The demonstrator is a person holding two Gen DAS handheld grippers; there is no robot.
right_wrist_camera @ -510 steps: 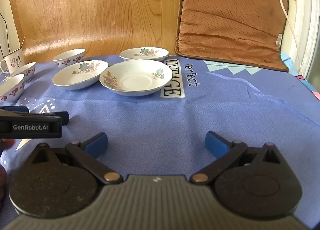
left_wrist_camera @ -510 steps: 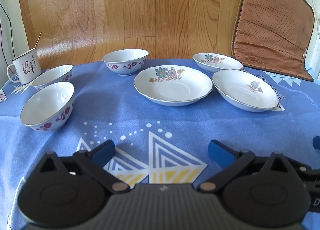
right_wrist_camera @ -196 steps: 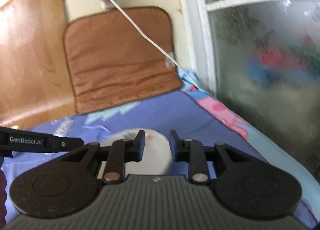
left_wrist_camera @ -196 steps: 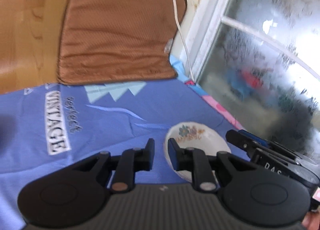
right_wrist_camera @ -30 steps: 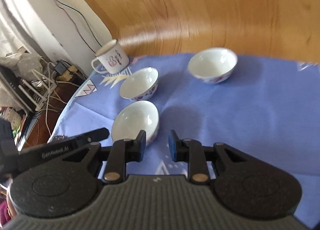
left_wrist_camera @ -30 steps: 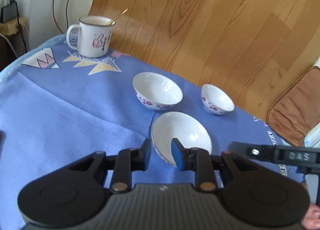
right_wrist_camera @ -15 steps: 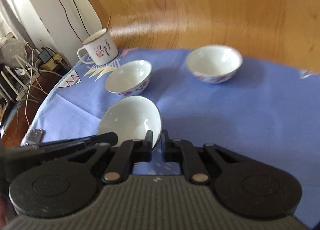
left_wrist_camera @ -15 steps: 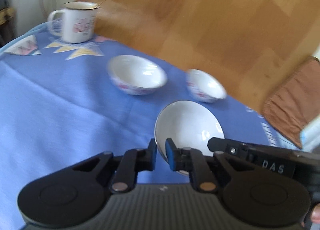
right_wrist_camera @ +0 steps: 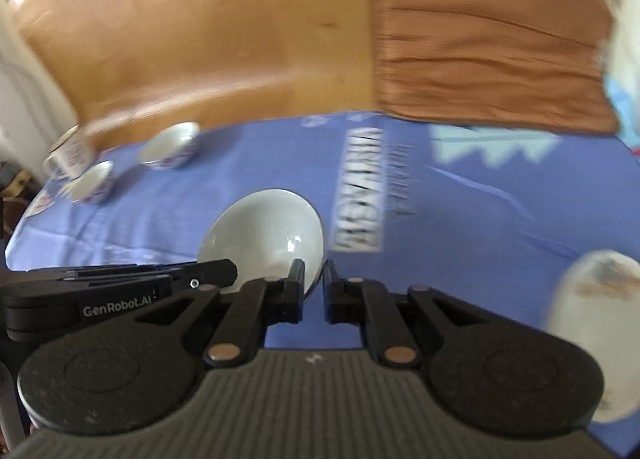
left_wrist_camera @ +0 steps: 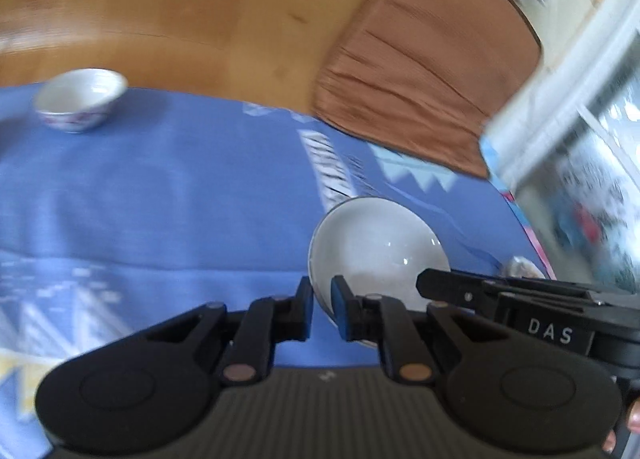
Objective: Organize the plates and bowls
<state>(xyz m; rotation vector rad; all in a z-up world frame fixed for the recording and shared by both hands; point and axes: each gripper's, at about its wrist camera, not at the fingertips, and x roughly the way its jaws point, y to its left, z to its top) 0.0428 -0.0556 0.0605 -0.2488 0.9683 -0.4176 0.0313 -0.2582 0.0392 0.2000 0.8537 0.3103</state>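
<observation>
Left wrist view: left tongs (left_wrist_camera: pixel 321 301) and right tongs (right_wrist_camera: pixel 313 279) both clamp one white bowl's (left_wrist_camera: pixel 376 239) rim.

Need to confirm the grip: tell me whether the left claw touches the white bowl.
Touching. Left wrist view shows the left claw pinching the white bowl by its rim.

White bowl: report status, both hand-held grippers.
Left hand-held gripper and right hand-held gripper both shut on white bowl rim. Bowl carried over blue tablecloth. Path unobstructed.

Looks like somebody's home

Printed blue tablecloth (left_wrist_camera: pixel 168 195), floral bowl (left_wrist_camera: pixel 80 101), enamel mug (right_wrist_camera: pixel 70 155), brown cushion (left_wrist_camera: pixel 424 71), frosted window (left_wrist_camera: pixel 600 187).
</observation>
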